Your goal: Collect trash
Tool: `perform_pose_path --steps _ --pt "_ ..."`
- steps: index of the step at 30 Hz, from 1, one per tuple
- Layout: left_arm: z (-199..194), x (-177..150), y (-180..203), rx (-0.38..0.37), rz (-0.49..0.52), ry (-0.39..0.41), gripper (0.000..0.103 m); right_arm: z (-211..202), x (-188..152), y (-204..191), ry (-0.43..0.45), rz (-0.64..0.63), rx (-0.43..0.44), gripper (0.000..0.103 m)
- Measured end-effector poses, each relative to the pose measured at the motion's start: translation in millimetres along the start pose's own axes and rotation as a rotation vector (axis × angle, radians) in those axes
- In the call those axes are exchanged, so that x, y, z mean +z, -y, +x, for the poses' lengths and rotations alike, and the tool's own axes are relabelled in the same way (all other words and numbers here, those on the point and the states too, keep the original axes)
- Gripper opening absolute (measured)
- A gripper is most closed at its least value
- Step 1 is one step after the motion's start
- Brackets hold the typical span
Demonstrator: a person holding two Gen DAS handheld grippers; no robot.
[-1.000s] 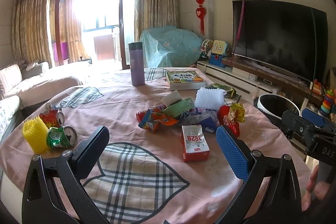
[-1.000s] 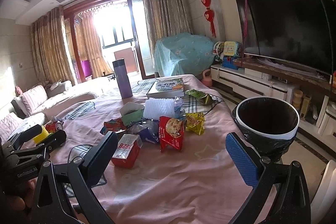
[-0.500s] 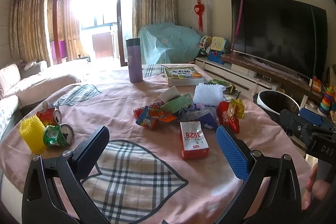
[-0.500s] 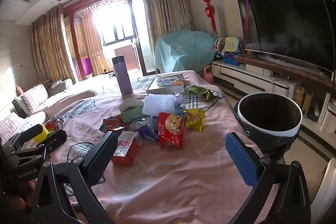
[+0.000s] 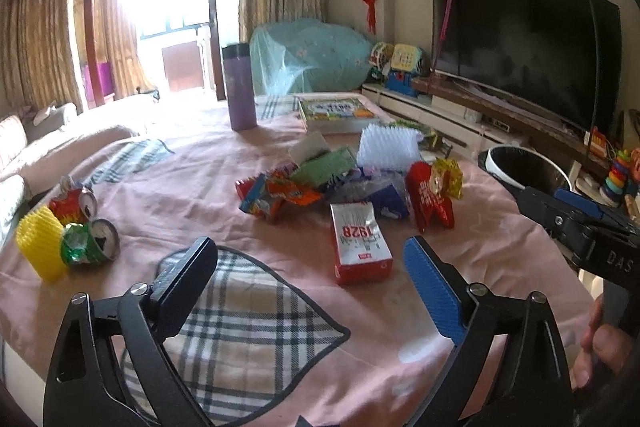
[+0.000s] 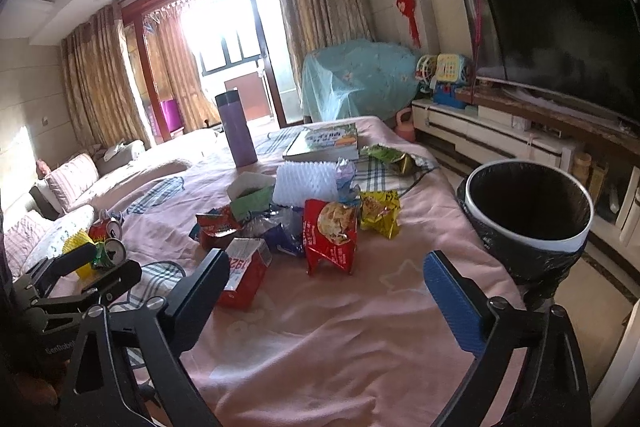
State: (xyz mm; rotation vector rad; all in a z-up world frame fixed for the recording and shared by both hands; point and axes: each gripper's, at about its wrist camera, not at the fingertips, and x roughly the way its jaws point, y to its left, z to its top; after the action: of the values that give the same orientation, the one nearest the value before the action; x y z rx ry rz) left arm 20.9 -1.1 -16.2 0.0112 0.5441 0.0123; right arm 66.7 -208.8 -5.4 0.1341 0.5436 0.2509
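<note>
Trash lies heaped mid-desk: a red carton nearest, a red snack bag and a yellow wrapper beside it, a white plastic tray behind. Two crushed cans and a yellow foam sleeve sit well apart at the left edge. The bin stands off the desk's right side. The left gripper and right gripper both hover over the pink cloth, fingers spread wide, holding nothing.
</note>
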Motion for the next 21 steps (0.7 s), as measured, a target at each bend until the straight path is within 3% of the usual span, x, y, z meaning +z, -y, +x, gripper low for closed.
perform_pose_path --steps 8,21 --pt "33.0 -4.8 8.8 -0.039 0.004 -0.097 0.087 35.3 -5.6 12.1 -0.107 0.022 0.031 0.076" --pt "90.6 -1.5 21.8 -0.072 0.004 -0.229 0.086 95.9 -4.4 33.1 -0.270 0.059 0.086 0.054"
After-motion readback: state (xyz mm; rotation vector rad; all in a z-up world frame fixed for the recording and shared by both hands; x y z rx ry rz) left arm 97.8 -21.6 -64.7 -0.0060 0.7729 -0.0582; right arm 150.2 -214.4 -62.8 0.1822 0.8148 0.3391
